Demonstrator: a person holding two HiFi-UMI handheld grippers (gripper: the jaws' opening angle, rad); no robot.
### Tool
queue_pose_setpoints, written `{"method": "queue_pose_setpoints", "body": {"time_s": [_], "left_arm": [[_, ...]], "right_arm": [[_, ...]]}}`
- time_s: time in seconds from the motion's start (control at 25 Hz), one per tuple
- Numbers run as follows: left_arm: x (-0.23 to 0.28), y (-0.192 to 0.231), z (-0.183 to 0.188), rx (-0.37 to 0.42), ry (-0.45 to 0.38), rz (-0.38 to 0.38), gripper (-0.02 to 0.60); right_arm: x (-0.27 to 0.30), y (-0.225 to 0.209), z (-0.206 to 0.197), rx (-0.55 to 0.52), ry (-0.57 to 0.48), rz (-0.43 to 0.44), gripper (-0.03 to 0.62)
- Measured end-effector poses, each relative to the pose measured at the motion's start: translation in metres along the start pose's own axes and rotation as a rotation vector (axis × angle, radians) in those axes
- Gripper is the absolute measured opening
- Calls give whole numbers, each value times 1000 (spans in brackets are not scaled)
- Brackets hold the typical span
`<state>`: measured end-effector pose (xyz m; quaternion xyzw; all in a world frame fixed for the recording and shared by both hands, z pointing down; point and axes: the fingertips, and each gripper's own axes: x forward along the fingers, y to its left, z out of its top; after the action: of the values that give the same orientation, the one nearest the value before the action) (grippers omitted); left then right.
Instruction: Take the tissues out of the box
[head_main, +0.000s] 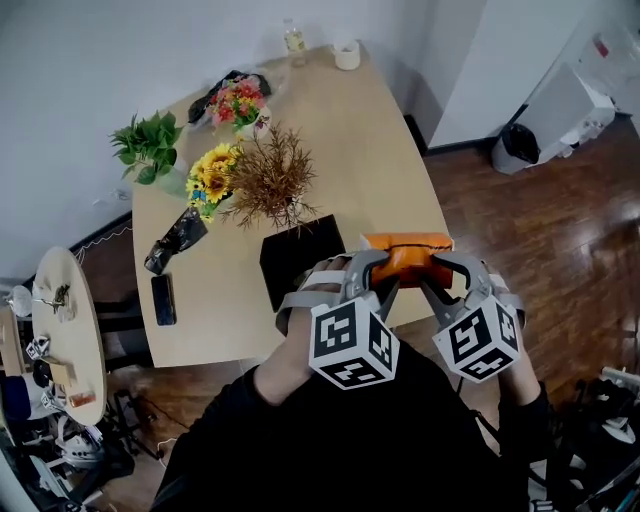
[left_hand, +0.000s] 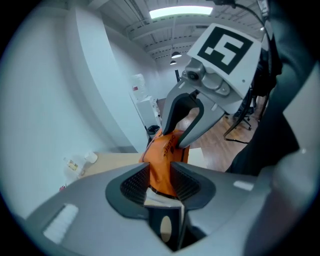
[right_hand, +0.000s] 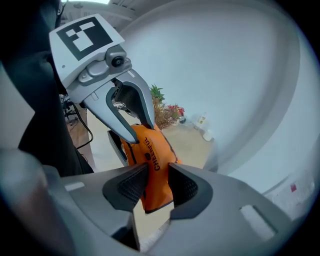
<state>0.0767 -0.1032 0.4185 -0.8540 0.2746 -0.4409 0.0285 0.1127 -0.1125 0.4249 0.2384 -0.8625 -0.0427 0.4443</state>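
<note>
Right gripper (right_hand: 159, 184): both pads pressed on the near end of an orange tissue pack (right_hand: 152, 155). Left gripper (right_hand: 139, 134): jaws clamped on the pack's far end, marker cube (right_hand: 82, 42) above. Background: table (right_hand: 187, 142), potted plants (right_hand: 162, 112).

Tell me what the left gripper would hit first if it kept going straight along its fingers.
The orange pack, already clamped in the left gripper. Just beyond, the right gripper holds the pack's far end and would likely come next, though depth is hard to judge.
</note>
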Motion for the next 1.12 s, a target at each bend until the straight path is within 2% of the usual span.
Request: {"method": "queue_pose_setpoints", "body": {"time_s": [0.24, 0.56, 0.8, 1.12], "left_arm": [[47, 0, -3, -50, 47, -24, 107], [114, -10, -56, -174, 141, -54, 106], [142, -21, -84, -167, 224, -99, 104], [161, -25, -96, -151, 285, -148, 104]], "right_arm": [[28, -17, -34, 13, 43, 49, 123], [96, -5, -74, -38, 92, 148, 120], [132, 14, -95, -28, 155, 190, 115], [149, 19, -108, -42, 223, 204, 114]]}}
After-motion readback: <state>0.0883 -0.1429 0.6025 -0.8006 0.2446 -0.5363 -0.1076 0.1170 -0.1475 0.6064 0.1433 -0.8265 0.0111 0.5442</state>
